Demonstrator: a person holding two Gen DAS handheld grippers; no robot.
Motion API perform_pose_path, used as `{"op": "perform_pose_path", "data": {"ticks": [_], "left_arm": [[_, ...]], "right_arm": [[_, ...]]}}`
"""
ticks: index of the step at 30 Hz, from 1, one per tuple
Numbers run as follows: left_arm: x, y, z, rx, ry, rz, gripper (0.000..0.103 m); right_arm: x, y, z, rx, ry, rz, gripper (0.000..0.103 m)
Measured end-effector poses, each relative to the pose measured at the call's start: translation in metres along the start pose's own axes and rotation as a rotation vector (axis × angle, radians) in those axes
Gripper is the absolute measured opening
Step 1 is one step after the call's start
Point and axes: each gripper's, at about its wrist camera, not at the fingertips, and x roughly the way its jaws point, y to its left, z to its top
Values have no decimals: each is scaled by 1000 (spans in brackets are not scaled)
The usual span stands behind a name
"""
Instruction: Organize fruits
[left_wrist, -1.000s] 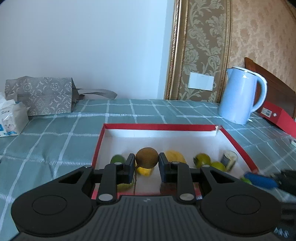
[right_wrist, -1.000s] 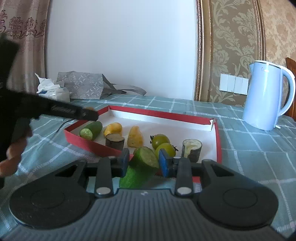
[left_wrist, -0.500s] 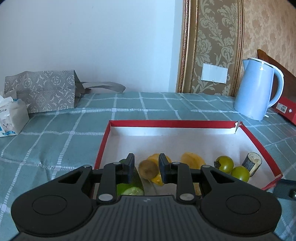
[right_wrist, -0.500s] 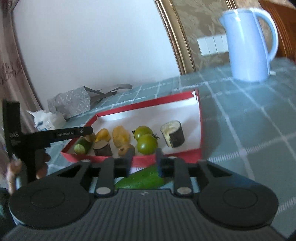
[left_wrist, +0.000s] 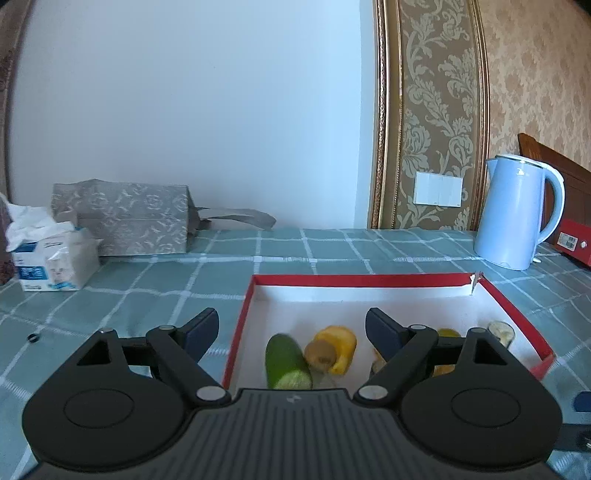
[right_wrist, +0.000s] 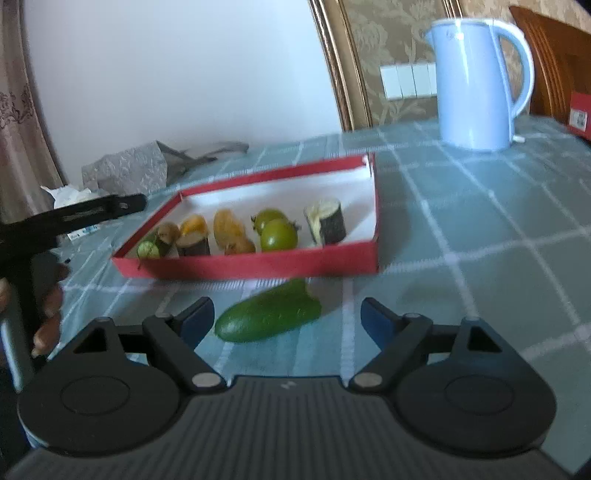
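Although the red-walled tray (right_wrist: 258, 264) already holds most of the fruit, one green cucumber piece (right_wrist: 267, 319) lies outside it on the desk (right_wrist: 461, 236), just in front of the tray's near wall and between the spread jaws of the right gripper (right_wrist: 287, 317). Those jaws have just been opening and now stand wide, touching nothing. The left gripper (left_wrist: 291, 328) has likewise just opened; its jaws stand wide over the tray's near left corner, where a kiwi (left_wrist: 320, 355) leans against another cucumber piece (left_wrist: 287, 363) and a yellow fruit (left_wrist: 338, 345).

The risks, as I judge them: the loose cucumber is round and smooth, so it may roll on the cloth or squirt from a grip closed off-centre. The kiwi could roll, or be knocked by a finger as the left gripper pulls away. In the tray the pieces sit close together, so adding one more may nudge the green tomatoes (right_wrist: 277, 232) or the dark-skinned chunk (right_wrist: 327, 221).

The desk wears a teal cloth with a white grid. A pale blue kettle (left_wrist: 517, 210) stands well behind the tray to the right; a tissue pack (left_wrist: 51, 258) and a grey patterned bag (left_wrist: 122, 218) sit at the far left. Behind is a plain white wall, then gilt-framed damask wallpaper with a switch plate (left_wrist: 437, 188).
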Motion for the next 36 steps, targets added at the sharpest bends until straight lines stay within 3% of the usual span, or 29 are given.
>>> {"op": "perform_pose_path", "data": {"ticks": [6,9,13,21,22,24,36], "left_arm": [[-24,2,-12,-12,2,15,87],[-28,1,-14,-3,-4,49,87],[-26,5,-16,-12,6,60,88],[-18,21,-16,-95,61,67,88],[-17,23,-16,-105,65,69,88],[-16,26,-16,-119,72,73,88],[-13,28,-17,-117,82,75,88]], "right_arm": [[21,1,-1,121,47,54,86],[29,6,1,152,34,29,86],[43,20,5,120,41,-33,88],[66,56,3,-83,45,-198,89],[69,60,1,-121,47,-221,88],[70,64,0,-153,37,-253,75],[51,58,-2,-164,17,-184,72]]}}
